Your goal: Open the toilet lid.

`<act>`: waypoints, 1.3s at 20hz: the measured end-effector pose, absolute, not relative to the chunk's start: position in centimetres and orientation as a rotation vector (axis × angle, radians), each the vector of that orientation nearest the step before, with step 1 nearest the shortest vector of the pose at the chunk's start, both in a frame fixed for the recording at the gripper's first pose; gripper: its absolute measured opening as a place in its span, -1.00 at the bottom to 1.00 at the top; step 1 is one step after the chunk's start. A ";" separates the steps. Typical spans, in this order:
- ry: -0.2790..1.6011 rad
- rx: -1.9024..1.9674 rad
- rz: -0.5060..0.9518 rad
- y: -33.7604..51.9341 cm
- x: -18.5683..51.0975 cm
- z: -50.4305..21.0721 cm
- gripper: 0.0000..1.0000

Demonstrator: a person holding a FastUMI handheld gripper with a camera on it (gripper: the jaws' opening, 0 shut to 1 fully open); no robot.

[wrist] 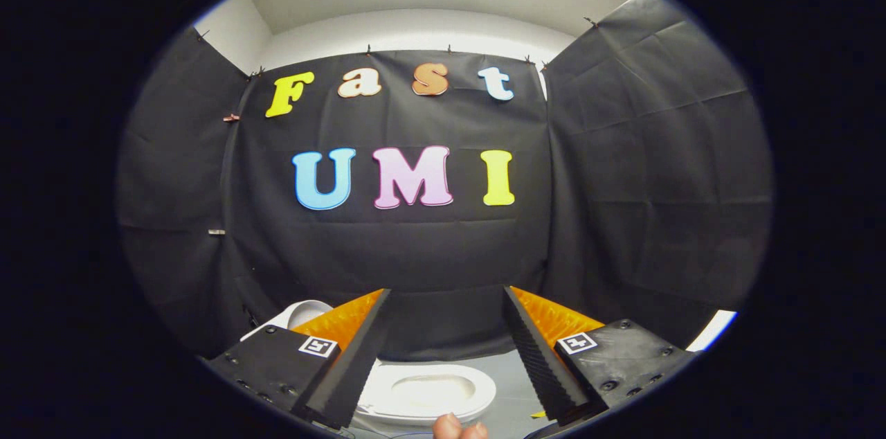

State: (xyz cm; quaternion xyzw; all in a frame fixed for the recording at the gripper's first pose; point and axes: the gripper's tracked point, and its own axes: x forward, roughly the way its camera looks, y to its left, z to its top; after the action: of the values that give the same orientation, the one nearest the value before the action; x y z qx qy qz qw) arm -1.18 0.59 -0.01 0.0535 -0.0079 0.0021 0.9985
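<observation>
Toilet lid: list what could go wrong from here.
1. The gripper is open and holds nothing, raised toward the booth's cloth wall; the toilet sits low between the fingers, so a blind descent could miss the lid's edge.
2. Whether the lid is up or down cannot be told from this view, so the grasp point is uncertain.
3. Fingertips of a hand lie just below the toilet and could get pinched.

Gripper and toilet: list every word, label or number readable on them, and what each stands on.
No readable text.
Left square marker on the gripper: black-and-white pattern, no letters.
Right square marker: the same.
Toilet seat, seen between the open jaws: no label visible.
</observation>
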 end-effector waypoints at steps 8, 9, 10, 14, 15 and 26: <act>-0.008 0.115 -0.001 0.5 -1.4 -0.3 0.97; -0.005 0.112 0.001 0.6 -1.3 -0.4 0.97; -0.003 0.105 0.000 0.6 -1.4 -0.5 0.97; -0.003 0.093 0.004 1.1 -1.4 -0.5 0.97; -0.003 0.093 0.004 1.2 -1.4 -0.5 0.97; 0.007 0.085 0.003 1.4 -1.4 -1.0 0.97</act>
State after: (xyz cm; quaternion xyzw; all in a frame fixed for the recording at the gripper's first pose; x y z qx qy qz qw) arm -1.37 1.45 -0.95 0.0425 0.0033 0.0013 0.9991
